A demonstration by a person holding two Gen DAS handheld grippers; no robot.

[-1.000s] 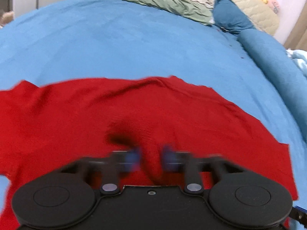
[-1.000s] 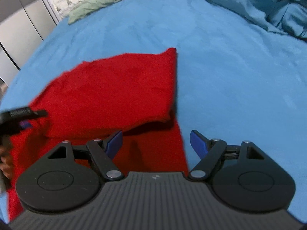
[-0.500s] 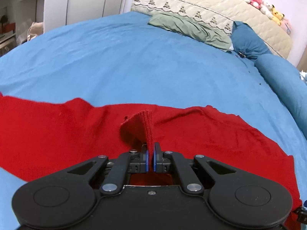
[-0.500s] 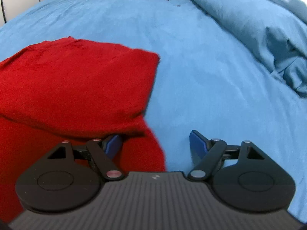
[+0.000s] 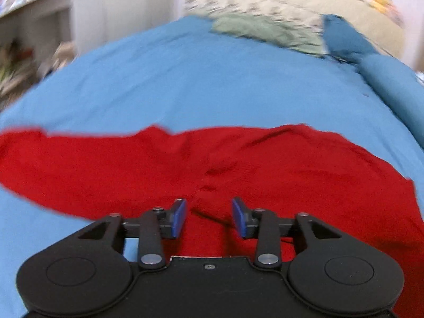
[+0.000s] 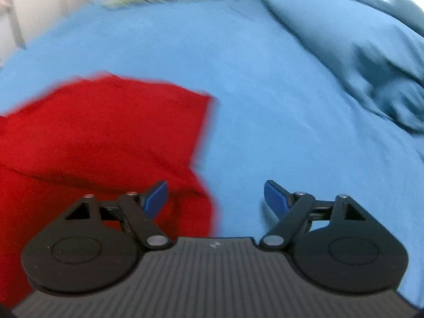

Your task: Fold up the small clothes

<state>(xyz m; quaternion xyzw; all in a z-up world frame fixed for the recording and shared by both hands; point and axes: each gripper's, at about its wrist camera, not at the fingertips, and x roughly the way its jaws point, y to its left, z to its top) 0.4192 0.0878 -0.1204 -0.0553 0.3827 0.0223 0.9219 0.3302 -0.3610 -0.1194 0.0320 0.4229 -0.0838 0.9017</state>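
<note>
— What do I have on the left side?

— My left tool (image 5: 209, 218) is released, its blue pads (image 5: 178, 218) apart with nothing between them. The red garment (image 5: 238, 169) lies spread on the blue bed cover (image 5: 201, 79) straight ahead of it and under it, with a small pucker just ahead of the gap.

— And on the right?

— My right tool (image 6: 216, 198) is released too, spread wide. The red garment (image 6: 100, 137), with a layer folded over, lies ahead and to the left of it; its edge passes beside the left pad (image 6: 156, 196). The right pad is over bare bed cover (image 6: 278, 106).
</note>
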